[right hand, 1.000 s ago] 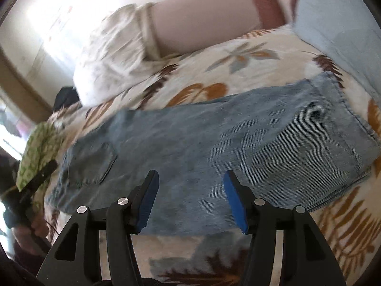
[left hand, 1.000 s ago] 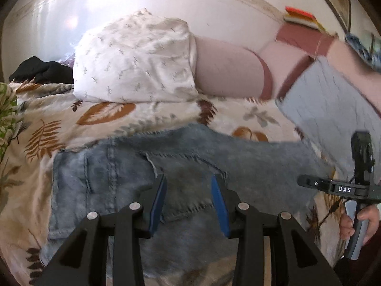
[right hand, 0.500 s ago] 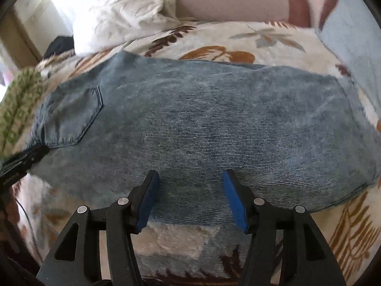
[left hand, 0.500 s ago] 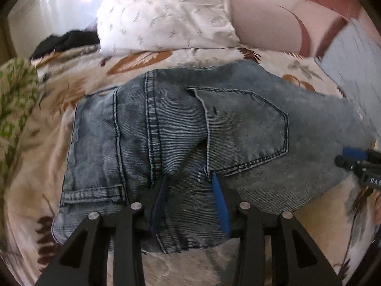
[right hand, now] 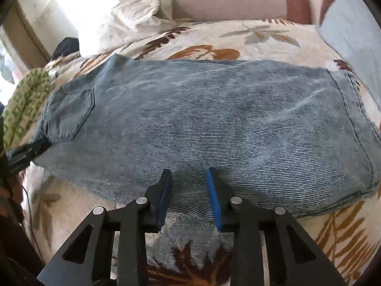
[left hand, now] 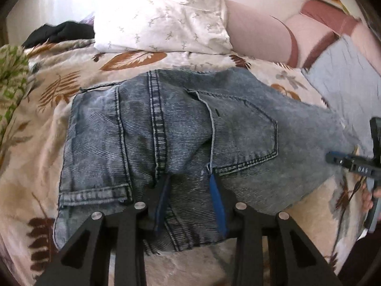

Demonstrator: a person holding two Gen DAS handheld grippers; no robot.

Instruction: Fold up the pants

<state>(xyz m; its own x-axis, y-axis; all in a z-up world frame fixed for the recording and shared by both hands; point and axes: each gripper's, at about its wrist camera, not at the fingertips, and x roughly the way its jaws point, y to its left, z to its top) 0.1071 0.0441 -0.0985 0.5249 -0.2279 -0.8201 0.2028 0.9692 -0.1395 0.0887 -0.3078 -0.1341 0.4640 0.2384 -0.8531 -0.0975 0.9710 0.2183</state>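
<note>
Left tongs (left hand: 188,178) closing, denim between the pads at the near hem of the pants (left hand: 190,131). Right tongs (right hand: 188,176) also closing over the near edge, cloth between. Pants lay flat on bed (right hand: 238,40); pillow (left hand: 162,16) at 12 o'clock.

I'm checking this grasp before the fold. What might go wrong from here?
1. The left gripper is closing over thick denim beside the back pocket of the jeans; it may pinch only the top layer, so the lower one drags.
2. The right gripper is closing near the leg's near edge; a shallow bite could slip when lifted.
3. The soft floral blanket underneath could get caught too.
</note>
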